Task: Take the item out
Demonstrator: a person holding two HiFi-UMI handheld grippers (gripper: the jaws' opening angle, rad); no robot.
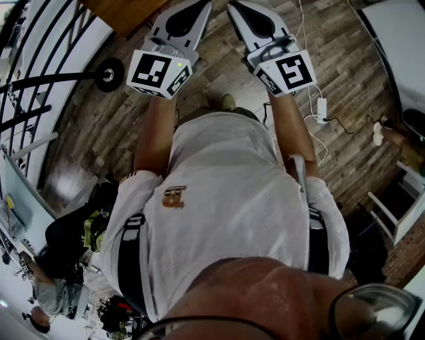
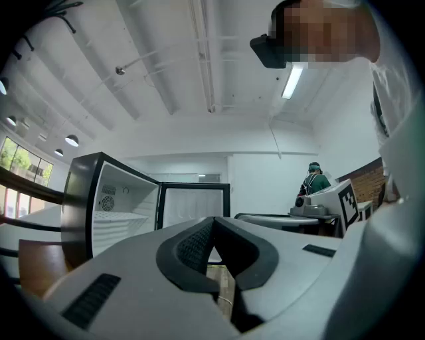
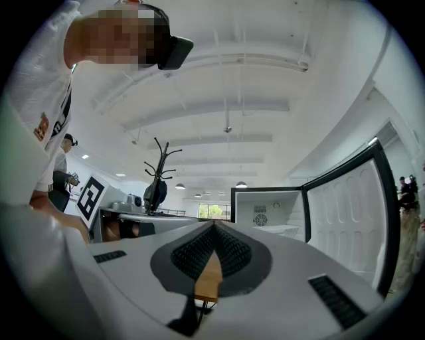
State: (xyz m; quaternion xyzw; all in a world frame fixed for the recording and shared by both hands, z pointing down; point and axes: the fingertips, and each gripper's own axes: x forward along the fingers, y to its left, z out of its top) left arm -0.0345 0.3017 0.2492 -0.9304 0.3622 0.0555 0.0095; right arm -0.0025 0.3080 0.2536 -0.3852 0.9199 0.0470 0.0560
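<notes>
My head camera looks steeply down past the shirt (image 1: 226,199) to the wooden floor (image 1: 332,60), with the left gripper (image 1: 186,16) and right gripper (image 1: 255,16) close at the top edge. Each gripper camera sits just behind its jaws, tilted up towards the ceiling (image 2: 166,66). Both share the open fridge (image 2: 126,206) (image 3: 332,199).

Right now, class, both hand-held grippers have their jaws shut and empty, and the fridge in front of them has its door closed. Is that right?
Not quite: the fridge has its door standing open, baring its white inside, as the left gripper view shows. The left hand-held gripper and the right hand-held gripper are indeed shut and empty.
</notes>
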